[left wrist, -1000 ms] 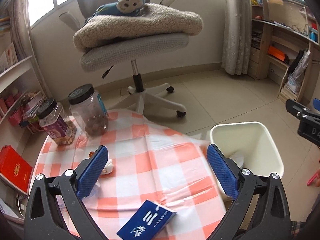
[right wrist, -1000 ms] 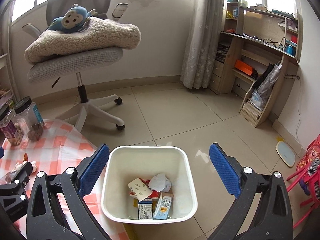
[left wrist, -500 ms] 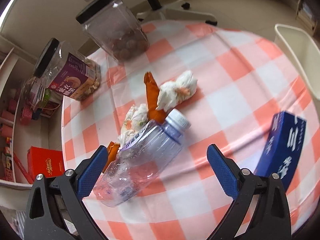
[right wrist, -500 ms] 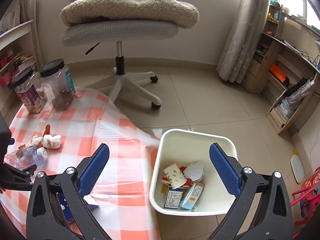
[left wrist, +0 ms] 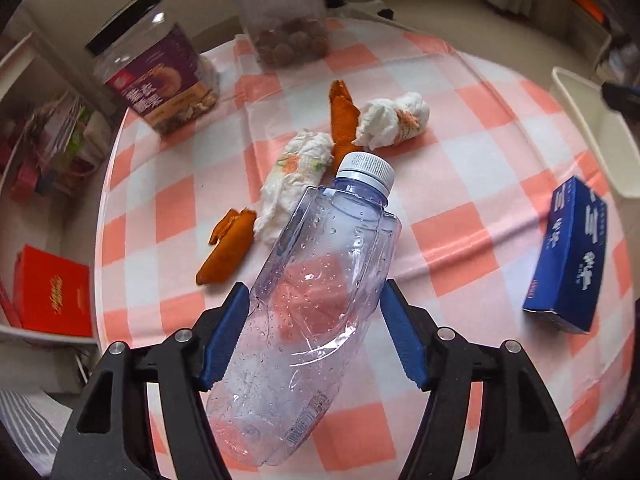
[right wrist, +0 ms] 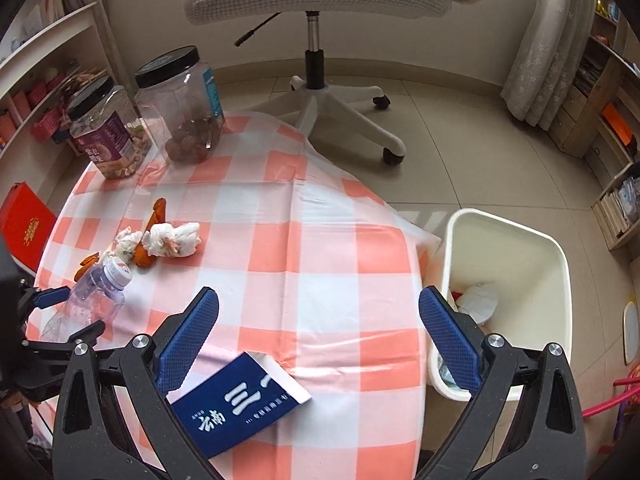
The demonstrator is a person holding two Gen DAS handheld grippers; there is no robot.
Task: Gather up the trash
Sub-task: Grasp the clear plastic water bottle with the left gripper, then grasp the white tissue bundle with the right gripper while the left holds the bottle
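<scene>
Left gripper (left wrist: 314, 332): down over the table, jaws closing, the bottle right between the blue pads. Both pads sit against its sides; a firm squeeze can't be told yet.
Bottle (left wrist: 320, 300): clear, empty, droplets inside, white cap on. It lies on its side on the cloth, cap pointing away toward the tissues, base toward the gripper.
Right gripper (right wrist: 318, 334): hanging above the near edge of the table, jaws wide apart, nothing between them.
Box (right wrist: 240, 404): blue, flat on the cloth, just below the right gripper's left pad. In the left view it lies well off to the right of the bottle.
Tissues (left wrist: 394, 126): two crumpled white wads, orange-stained. One sits just beyond the bottle cap, the other (left wrist: 294, 176) touching the bottle's shoulder.
Peels (left wrist: 344, 120): orange strips. One lies between the two wads, another (left wrist: 226, 252) beside the bottle on its left.
Bin (right wrist: 556, 264): white, on the floor, tight against the table's right edge. Crumpled paper and wrappers show in the bottom.
Jars (right wrist: 106, 132): two clear ones with black lids at the far left of the table, one purple-labelled, the other (right wrist: 180, 104) holding brown round things.
Cloth (right wrist: 328, 240): orange-and-white check, plastic, creased, covering the round table.
Chair (right wrist: 320, 0): grey office chair beyond the table, a blanket on the seat.
</scene>
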